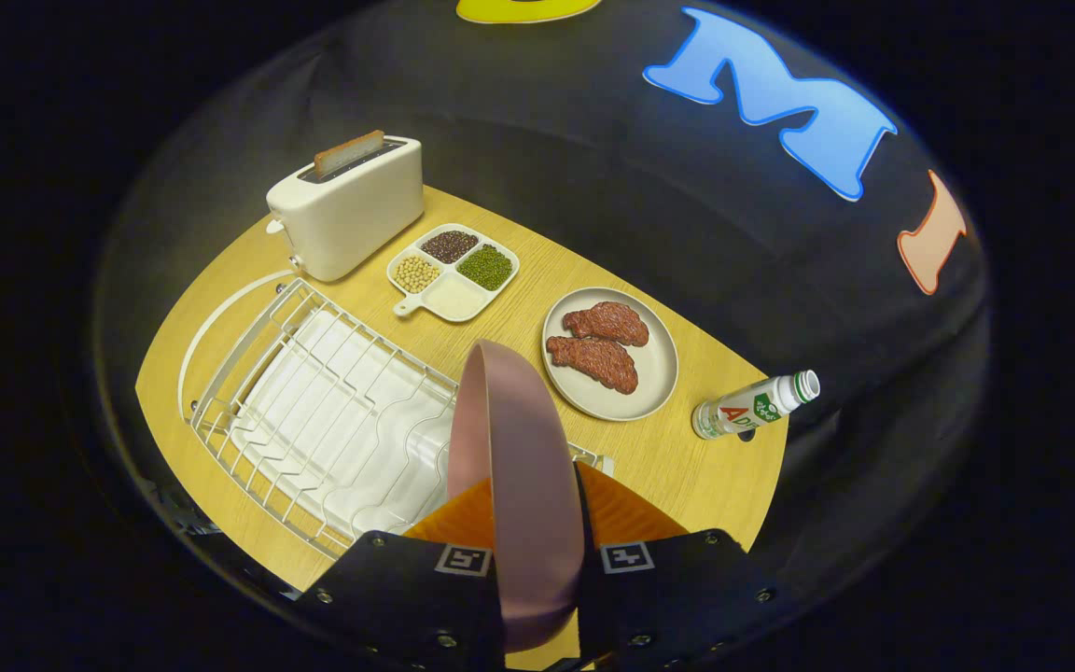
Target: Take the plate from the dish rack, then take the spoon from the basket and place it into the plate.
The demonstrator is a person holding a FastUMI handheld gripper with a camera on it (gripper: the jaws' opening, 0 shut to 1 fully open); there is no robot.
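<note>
A pink plate point(517, 467) stands on edge between my two fingers, and my gripper point(537, 523) is shut on its rim. The plate hangs lifted above the right end of the white wire dish rack point(314, 411), which lies on the wooden table to the left of the fingers. The rack's slots hold nothing else that I can see. No basket or spoon is in sight.
Beyond the rack stand a white toaster point(348, 210) with a slice in it and a white divided dish point(453, 271) of beans. A grey plate point(659, 373) with two meat pieces lies ahead, right of the pink plate. A small bottle point(754, 406) lies near the table's right edge.
</note>
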